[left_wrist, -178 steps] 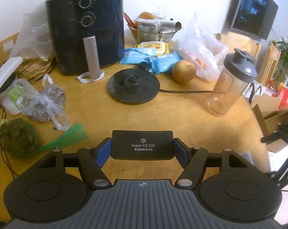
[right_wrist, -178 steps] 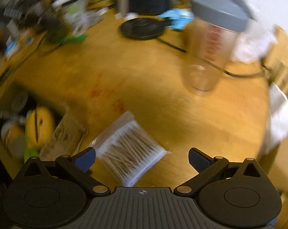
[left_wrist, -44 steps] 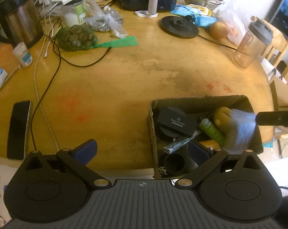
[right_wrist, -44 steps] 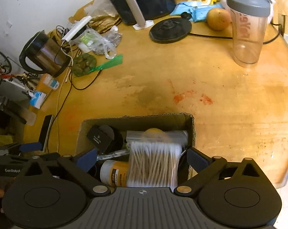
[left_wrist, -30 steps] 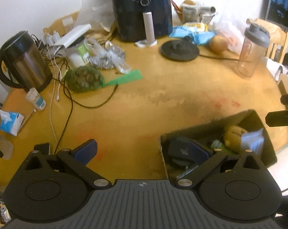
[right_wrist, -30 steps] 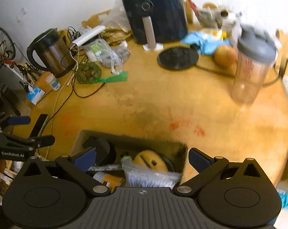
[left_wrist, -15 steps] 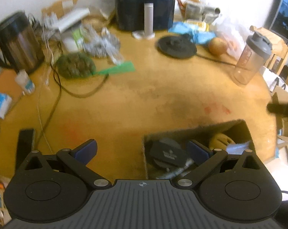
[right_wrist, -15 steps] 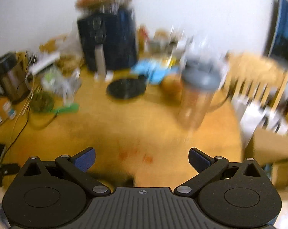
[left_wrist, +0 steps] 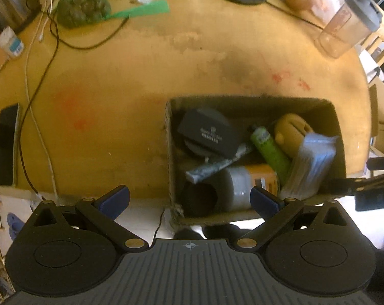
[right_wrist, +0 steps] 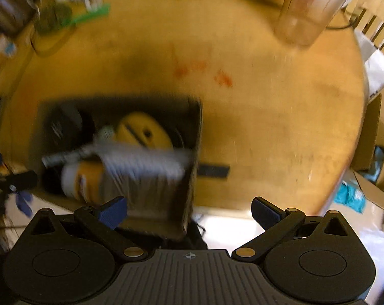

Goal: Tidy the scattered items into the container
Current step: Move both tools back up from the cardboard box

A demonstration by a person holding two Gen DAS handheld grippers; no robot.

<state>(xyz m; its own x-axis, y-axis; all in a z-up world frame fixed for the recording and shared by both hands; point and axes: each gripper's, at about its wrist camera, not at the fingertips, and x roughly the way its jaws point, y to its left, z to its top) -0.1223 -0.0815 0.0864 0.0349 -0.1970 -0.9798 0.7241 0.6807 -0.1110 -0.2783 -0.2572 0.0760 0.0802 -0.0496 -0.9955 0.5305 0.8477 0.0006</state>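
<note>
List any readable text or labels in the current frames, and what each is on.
No text reads clearly in either view.
Black case in the cardboard box: a logo and one line of pale print, too small to read.
Green tube: label print, blurred.
Orange-labelled bottle: small print, illegible.
Shaker bottle: red lettering, blurred.
Right wrist view: motion-blurred throughout, nothing legible.

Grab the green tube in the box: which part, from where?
Take the green tube across its mid-body, coming straight down from above with an open hand-held gripper. It lies slanted in the cardboard box, black cap toward the far wall, lower end tucked under the cotton swab bag. The yellow toy crowds one side, so space looks tight; close across the narrow width.
</note>
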